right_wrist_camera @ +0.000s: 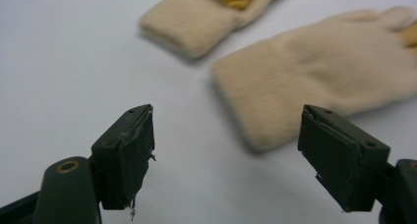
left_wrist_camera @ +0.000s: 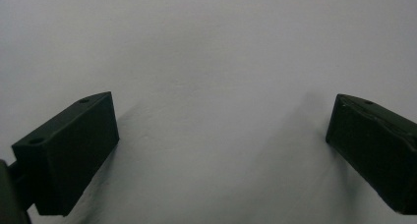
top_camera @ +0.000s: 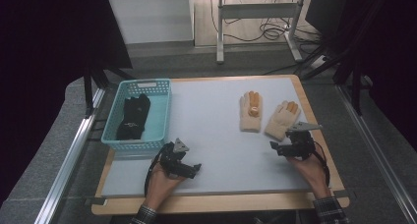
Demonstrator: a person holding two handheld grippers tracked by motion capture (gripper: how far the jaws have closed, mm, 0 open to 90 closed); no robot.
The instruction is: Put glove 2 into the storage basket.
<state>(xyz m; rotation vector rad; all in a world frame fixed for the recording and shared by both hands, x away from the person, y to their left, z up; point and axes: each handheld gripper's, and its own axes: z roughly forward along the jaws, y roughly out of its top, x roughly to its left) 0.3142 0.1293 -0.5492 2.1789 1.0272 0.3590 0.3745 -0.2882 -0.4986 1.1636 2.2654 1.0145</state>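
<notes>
Grey mat bare between gloves, basket.

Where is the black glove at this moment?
In the high view, the black glove lies inside the blue basket at the table's far left, beyond the left gripper.

No legible text, label, brand, number or sign anywhere. Faint pale marking on the black glove in the basket, far left of the table: too small to read.
</notes>
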